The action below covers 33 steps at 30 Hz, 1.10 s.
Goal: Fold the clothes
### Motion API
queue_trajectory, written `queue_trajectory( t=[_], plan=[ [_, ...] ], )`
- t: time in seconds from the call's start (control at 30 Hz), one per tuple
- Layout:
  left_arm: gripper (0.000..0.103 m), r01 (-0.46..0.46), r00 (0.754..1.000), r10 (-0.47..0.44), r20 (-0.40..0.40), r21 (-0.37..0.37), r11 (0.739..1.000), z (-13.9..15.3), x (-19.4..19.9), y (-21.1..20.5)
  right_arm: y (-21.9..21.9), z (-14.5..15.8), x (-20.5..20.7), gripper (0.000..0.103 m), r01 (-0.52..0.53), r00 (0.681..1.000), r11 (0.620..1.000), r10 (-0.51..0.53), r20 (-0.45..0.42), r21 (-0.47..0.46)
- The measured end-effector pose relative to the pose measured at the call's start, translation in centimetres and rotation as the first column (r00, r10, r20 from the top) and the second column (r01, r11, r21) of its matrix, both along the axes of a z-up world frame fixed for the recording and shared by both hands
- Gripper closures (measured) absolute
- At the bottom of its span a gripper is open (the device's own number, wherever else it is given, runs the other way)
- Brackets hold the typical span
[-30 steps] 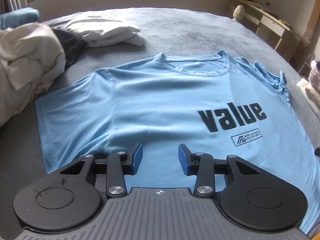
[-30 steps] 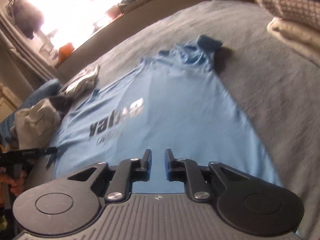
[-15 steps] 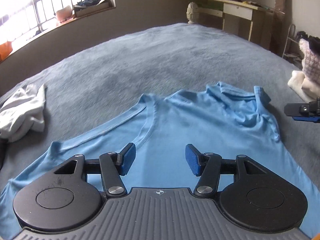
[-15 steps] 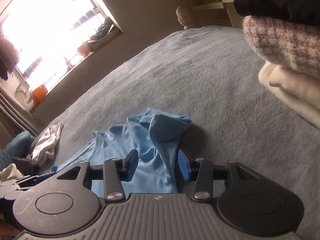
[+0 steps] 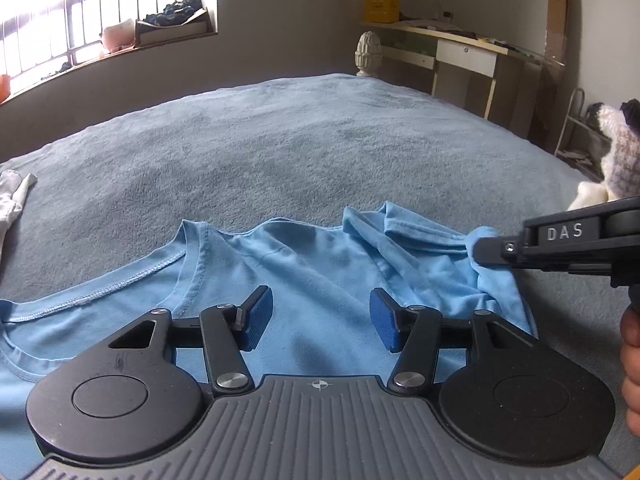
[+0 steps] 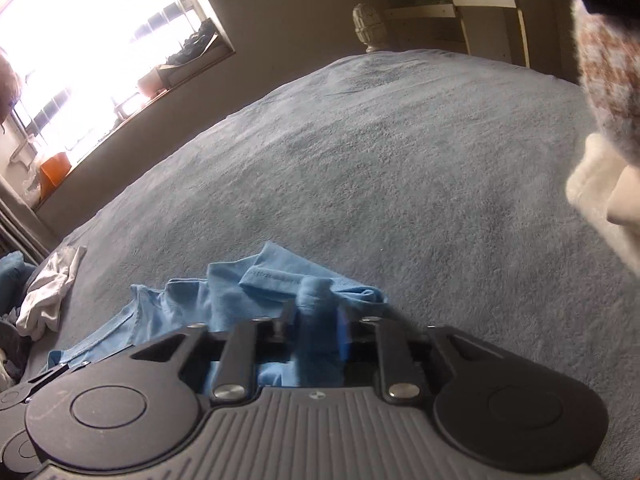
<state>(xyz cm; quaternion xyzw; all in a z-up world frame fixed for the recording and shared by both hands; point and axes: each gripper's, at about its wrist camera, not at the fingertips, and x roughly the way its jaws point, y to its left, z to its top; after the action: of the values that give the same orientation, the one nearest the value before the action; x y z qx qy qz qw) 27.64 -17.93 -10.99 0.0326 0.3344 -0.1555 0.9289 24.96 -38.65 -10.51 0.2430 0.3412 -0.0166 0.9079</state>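
The right gripper (image 6: pixel 316 320) is closing, its jaws pinching a bunched fold of the light blue T-shirt (image 5: pixel 320 280) at the crumpled right sleeve (image 6: pixel 280 280). The left gripper (image 5: pixel 321 322) hovers with jaws parted over the shirt's shoulder, just right of the collar (image 5: pixel 192 264), clasping nothing. The shirt lies on the near part of a grey-blue bed (image 5: pixel 300 152). A white garment (image 6: pixel 48 292) lies far left; folded knitwear (image 6: pixel 608 80) sits right.

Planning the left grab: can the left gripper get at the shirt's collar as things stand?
Probably yes. The left gripper hangs open over the blue T-shirt, and the collar lies bare just left of it. The right gripper pinches the bunched sleeve, far from it.
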Motion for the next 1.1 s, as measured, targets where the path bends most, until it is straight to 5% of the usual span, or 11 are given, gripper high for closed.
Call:
queue_trajectory(
  t=[0.2,0.47,0.57,0.63,0.77,0.83,0.93,1.1],
  plan=[
    [0.049,-0.02,1.0,0.02,-0.02,-0.032,0.999,-1.1,0.3,0.3,-4.7,-0.5,-3.7,0.098,0.136,0.989,0.985,-0.142,0.051,0.11],
    [0.048,-0.035,0.999,0.035,-0.013,-0.042,0.998,-2.0,0.6,0.6,-7.3,-2.7,-6.3,0.093,0.21,0.978,0.972,-0.21,-0.007,0.106],
    [0.046,-0.041,0.999,0.041,-0.009,-0.047,0.998,-2.1,0.7,0.5,-6.6,-0.9,-7.2,0.072,0.244,0.969,0.969,-0.243,0.04,-0.021],
    [0.045,-0.047,0.999,0.047,-0.007,-0.052,0.998,-2.3,0.6,0.6,-6.0,0.5,-7.9,0.072,0.254,0.965,0.96,-0.243,0.1,-0.118],
    [0.043,-0.05,0.999,0.05,0.006,-0.047,0.998,-2.5,0.6,0.5,-2.7,2.4,-5.9,0.063,0.025,0.99,0.95,0.021,0.143,-0.31],
    [0.042,-0.052,0.999,0.053,0.009,-0.045,0.998,-2.6,0.5,0.5,-0.3,2.3,-3.7,0.063,-0.121,0.979,0.897,0.179,0.099,-0.425],
    [0.042,-0.053,0.998,0.054,0.011,-0.052,0.997,-2.6,0.6,0.5,2.7,1.2,-1.2,0.063,-0.226,0.95,0.766,0.309,0.037,-0.602],
    [0.042,-0.053,0.998,0.054,0.016,-0.058,0.997,-2.8,0.5,0.5,5.0,-0.9,2.0,0.063,-0.409,0.88,0.62,0.461,-0.11,-0.67]
  ],
)
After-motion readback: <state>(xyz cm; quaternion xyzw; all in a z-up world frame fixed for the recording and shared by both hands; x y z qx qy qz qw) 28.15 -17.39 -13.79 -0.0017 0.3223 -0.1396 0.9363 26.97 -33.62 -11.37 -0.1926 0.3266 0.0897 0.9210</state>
